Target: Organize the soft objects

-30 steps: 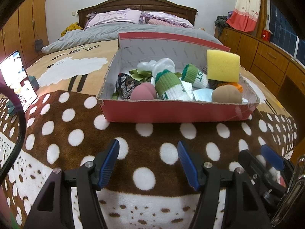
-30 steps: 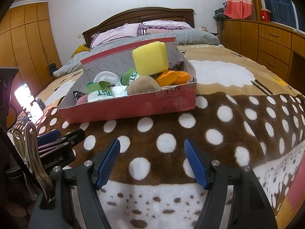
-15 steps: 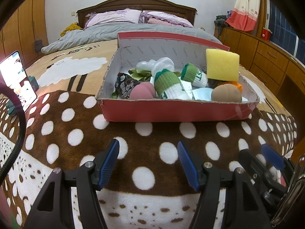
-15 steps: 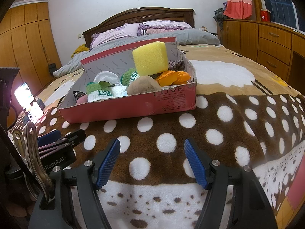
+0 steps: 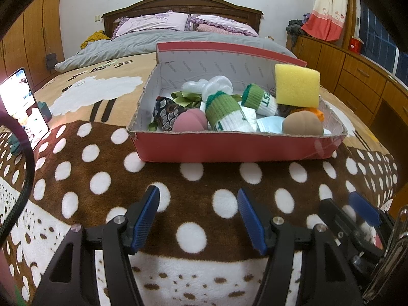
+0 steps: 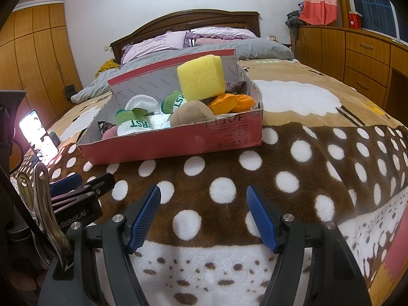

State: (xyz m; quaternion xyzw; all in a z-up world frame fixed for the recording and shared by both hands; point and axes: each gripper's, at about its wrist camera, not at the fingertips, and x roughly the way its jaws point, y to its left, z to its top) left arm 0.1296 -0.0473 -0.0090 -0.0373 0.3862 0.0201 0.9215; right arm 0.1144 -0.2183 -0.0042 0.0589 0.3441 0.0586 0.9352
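The left gripper (image 5: 197,199) and right gripper (image 6: 202,197) hovered side by side short of the red box (image 5: 229,149), angled down at the spotted blanket (image 5: 89,163), fingers parted wide and holding nothing. Inside the box lay rolled socks (image 5: 223,113) and a yellow sponge (image 5: 297,85). Beyond it, the bed's pillows (image 5: 153,23) and headboard.

Yellow sponge (image 6: 201,76) tops the red box (image 6: 178,145); right claw (image 6: 203,215) empty.

Grey knit (image 6: 236,86) mostly behind sponge (image 6: 201,77), phone (image 5: 24,107) edge-cropped — screen unreadable
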